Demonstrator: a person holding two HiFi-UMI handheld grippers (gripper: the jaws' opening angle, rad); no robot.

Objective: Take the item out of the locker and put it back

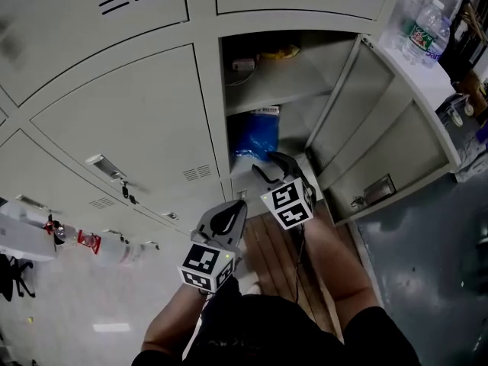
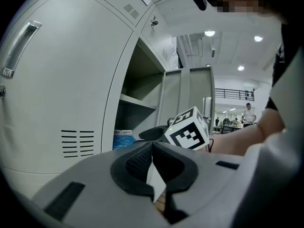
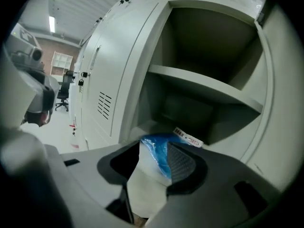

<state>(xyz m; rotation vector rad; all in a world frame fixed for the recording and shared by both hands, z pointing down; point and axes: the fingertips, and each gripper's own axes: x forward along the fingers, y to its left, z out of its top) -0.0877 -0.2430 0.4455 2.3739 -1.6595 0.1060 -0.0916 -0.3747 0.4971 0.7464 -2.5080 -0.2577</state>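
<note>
A blue plastic bag (image 1: 252,139) with a white label lies in the lower compartment of the open locker (image 1: 229,90). My right gripper (image 1: 272,168) reaches into that compartment at the bag's front edge. In the right gripper view its jaws stand open (image 3: 153,147); the blue bag (image 3: 159,159) shows in the gap just beyond them, and the pads do not press on it. My left gripper (image 1: 226,218) hangs lower and to the left, outside the locker. Its pads meet with nothing between them (image 2: 152,148). In the left gripper view the bag (image 2: 123,139) is ahead on the left, behind the right gripper's marker cube (image 2: 188,128).
The locker door (image 1: 381,128) swings open to the right. On the shelf above lie a yellow item (image 1: 280,52) and a small white thing (image 1: 244,65). Closed locker doors (image 1: 122,120) fill the left. Water bottles (image 1: 423,29) stand at the upper right. A person (image 2: 248,113) stands far off.
</note>
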